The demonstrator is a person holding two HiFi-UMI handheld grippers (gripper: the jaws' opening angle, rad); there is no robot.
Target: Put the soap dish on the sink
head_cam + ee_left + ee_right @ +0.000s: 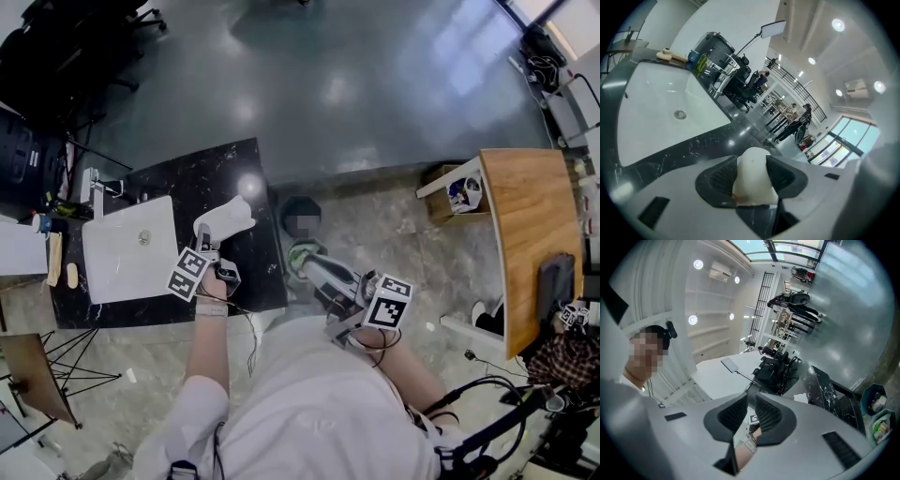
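Soap dish (228, 217) is clamped in the left hand-held gripper (751, 173) over the counter (255, 274); the right hand-held gripper (751, 401) is slightly open.

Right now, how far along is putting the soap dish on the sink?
Done: the soap dish is picked up, clamped in the left tool. In hand: it is held over the black counter, beside the white sink. Left: set it down and let go. The right tool is empty, away from the counter.
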